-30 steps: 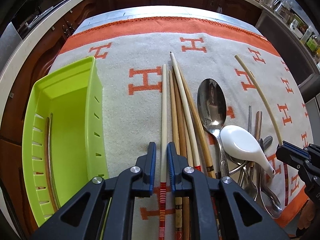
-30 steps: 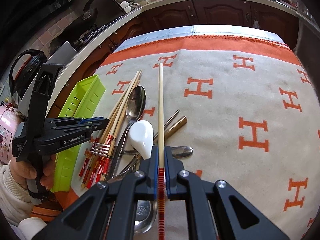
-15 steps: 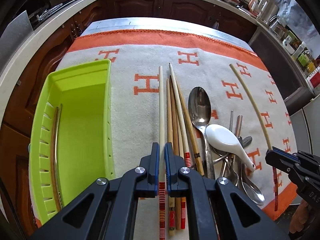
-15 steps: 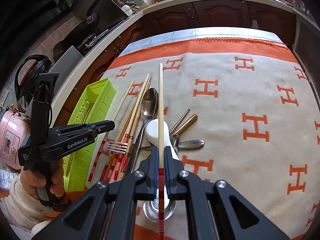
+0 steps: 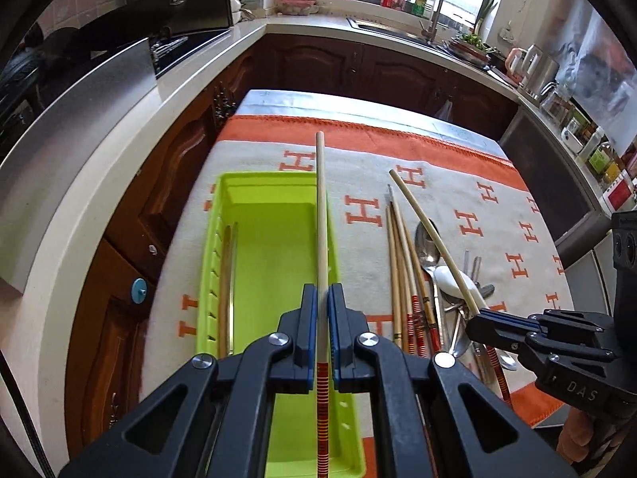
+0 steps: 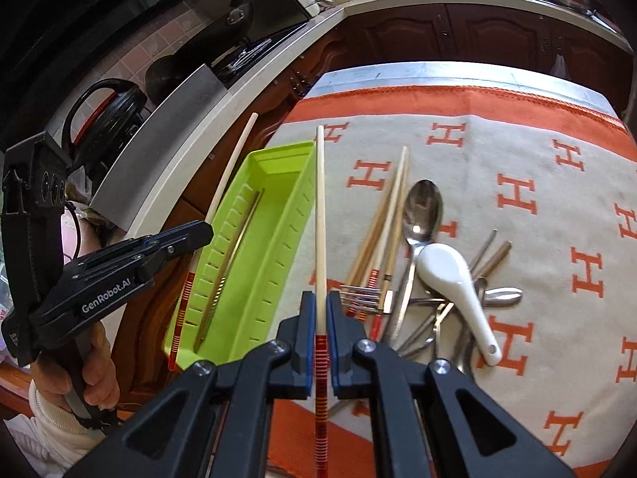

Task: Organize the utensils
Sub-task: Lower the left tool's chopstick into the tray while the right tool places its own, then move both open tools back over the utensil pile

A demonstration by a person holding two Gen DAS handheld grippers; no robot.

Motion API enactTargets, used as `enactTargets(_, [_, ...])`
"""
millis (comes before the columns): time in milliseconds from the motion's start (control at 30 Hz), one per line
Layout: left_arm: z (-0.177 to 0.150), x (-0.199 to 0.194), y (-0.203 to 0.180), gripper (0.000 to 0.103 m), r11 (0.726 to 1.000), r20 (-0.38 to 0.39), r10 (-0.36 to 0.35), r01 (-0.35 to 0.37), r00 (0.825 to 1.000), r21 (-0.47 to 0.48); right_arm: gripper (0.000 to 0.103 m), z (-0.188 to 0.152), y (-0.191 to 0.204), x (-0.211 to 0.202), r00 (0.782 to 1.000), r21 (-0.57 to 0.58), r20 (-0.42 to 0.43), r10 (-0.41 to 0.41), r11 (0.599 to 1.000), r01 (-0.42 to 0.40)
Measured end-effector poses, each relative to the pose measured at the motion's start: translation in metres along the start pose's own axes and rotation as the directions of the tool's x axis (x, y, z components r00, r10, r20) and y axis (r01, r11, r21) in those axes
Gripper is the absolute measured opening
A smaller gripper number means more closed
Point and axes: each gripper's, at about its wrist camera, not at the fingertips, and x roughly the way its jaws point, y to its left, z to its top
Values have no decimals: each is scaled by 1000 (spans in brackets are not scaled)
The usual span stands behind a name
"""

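Nearest in the left wrist view, the left claw is pinching one pale chopstick with a red-and-yellow striped handle end, held above the lime-green tray. In the right wrist view the right claw is likewise clamped on a second chopstick of the same kind, lifted over the tray's right wall. The left claw's body reads "GenRobot.AI"; the right one shows the letters "DAS".

One thin brownish utensil lies inside the tray along its slotted side. To the tray's right, on the surface, sits the remaining pile: about five chopsticks, one white ceramic spoon, one large steel spoon, one fork, and several more steel handles too tangled to count.

The cloth carries many orange "H" letters and an orange border.
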Motion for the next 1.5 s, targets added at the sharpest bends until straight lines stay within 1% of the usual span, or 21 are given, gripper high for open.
enactTargets(67, [-3,2,13,3,1000,-7,13,-13,1000,-26,6,6,16,8,999,3,-20,27,1000,-27])
enactTargets(167, [-9,6,27,3,998,-17,37,-37,999,-40,6,16,34,22,997,25,-49,62,998,-60])
enactTargets(300, [-16,10,40,4,998,-30,49,-50,998,-48,6,29,52,44,993,72,-81,84,994,-78])
enactTargets(400, [-19,11,48,4,997,-30,47,-48,998,-58,6,33,63,61,991,98,-107,85,992,-75])
enactTargets(500, [-20,11,54,4,997,-27,43,-44,999,-71,6,34,71,74,990,102,-122,67,993,-55])
enactTargets(700, [-22,8,65,5,995,-22,39,-41,999,-86,7,34,76,83,991,123,-119,56,992,-41])
enactTargets(767, [-22,7,66,11,995,-17,41,-42,999,-92,7,35,77,83,992,122,-112,52,992,-38])
enactTargets(833, [-21,4,68,26,994,-9,48,-49,999,-102,7,34,79,82,994,107,-107,29,994,-18])
enactTargets(867, [-21,3,69,29,993,-4,51,-51,999,-106,7,34,79,81,994,101,-107,26,995,-15])
enactTargets(933, [-21,0,69,42,992,4,59,-58,998,-110,8,33,79,79,994,93,-109,21,996,-11])
enactTargets(967, [-21,-1,69,46,992,7,65,-64,998,-112,8,32,78,78,994,91,-108,14,996,-4])
enactTargets(1033, [-21,-4,69,64,990,15,80,-78,997,-116,8,31,74,76,994,91,-108,7,996,3])
enactTargets(1067, [-21,-5,69,69,989,21,90,-87,996,-119,8,31,72,75,994,93,-109,4,996,6])
enactTargets(1100, [-21,-7,69,76,988,25,100,-96,995,-122,8,30,70,73,994,93,-110,1,996,9])
enactTargets(1133, [-21,-8,69,81,986,29,112,-107,993,-125,9,29,68,71,994,92,-109,-3,996,13])
enactTargets(1267, [-20,-8,71,82,984,17,119,-115,993,-136,13,27,63,64,995,77,-95,-22,997,29])
enactTargets(1500, [-24,-6,67,82,985,1,118,-117,993,-125,13,23,65,50,996,-8,-67,-59,998,58])
